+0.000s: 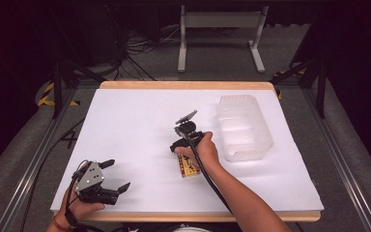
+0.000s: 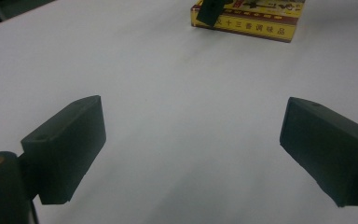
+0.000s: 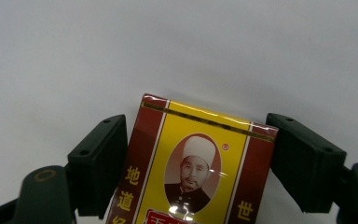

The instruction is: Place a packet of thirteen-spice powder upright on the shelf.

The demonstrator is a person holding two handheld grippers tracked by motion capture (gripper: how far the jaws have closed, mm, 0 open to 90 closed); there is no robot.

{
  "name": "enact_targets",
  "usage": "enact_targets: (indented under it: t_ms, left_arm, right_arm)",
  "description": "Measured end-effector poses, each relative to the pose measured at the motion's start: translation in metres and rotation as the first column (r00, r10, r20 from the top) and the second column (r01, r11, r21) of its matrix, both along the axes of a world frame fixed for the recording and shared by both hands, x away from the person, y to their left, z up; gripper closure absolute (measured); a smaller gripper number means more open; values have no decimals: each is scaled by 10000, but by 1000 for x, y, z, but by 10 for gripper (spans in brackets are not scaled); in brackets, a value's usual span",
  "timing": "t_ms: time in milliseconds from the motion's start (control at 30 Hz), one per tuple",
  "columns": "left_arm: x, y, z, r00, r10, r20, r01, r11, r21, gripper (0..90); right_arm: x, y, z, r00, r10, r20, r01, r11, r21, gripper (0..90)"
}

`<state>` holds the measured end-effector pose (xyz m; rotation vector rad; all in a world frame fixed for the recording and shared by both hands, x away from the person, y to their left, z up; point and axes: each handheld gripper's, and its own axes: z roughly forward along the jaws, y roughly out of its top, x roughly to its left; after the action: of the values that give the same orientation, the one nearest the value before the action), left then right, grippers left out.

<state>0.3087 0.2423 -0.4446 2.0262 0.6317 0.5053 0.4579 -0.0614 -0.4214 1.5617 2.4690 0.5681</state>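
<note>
Near edge: 1 left gripper (image 1: 118,175), held in a hand, rests low on the white table sheet (image 1: 135,121), its 2 black jaws spread wide apart with nothing between them. Centre: 1 flat red-and-yellow printed carton (image 3: 196,172) lies on the sheet; the 1 right gripper (image 3: 198,161) straddles it, 1 jaw close against each long side, though firm contact cannot be told. Farther right: 1 translucent white plastic tub (image 1: 244,126), divided into compartments, stands near the carton, apart from it; no contents are discernible inside.
</note>
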Motion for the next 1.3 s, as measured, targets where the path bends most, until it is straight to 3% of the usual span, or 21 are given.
enact_targets:
  t_ms: [33,233,433,567,667,800,933,1100,1233,1267,1300]
  left_arm:
    - [0,0,0,10000,-24,17,24,10000,28,76]
    - [0,-1,-1,10000,-46,-26,46,10000,45,76]
    - [1,-1,-1,10000,-79,-54,79,10000,36,76]
    - [1,-2,-1,10000,-74,-60,74,10000,26,76]
    - [1,-3,-1,9999,-87,-81,88,9999,53,76]
    - [2,-3,-1,9999,-85,-98,86,9999,73,75]
    - [1,-2,-1,10000,-51,-74,51,10000,70,75]
    - [1,-4,0,10000,-72,-41,73,9999,111,76]
    - [1,-4,-1,10000,-68,-60,69,9999,121,75]
    - [2,-3,0,10000,-34,-53,35,10000,85,76]
    - [2,-3,0,10000,-34,-53,35,10000,85,76]
  right_arm:
    - [-1,3,0,10000,34,41,-33,9997,-225,235]
    - [0,5,1,9999,-141,-24,140,9994,-314,256]
    - [-5,8,6,9993,296,246,-279,9974,-657,315]
    - [-7,8,9,9981,506,342,-485,9969,-617,318]
    - [-10,6,18,9934,775,841,-731,9958,-545,321]
    - [-15,3,26,9891,969,1113,-928,9948,-409,322]
    - [-23,-3,35,9806,1147,1587,-1119,9934,-264,323]
    - [-35,-21,49,9681,1214,2190,-1339,9901,432,324]
    - [-40,-30,56,9587,1208,2574,-1403,9884,588,324]
    - [-44,-36,63,9493,1216,2898,-1481,9864,714,324]
    - [-45,-38,65,9466,1206,2992,-1493,9859,751,324]
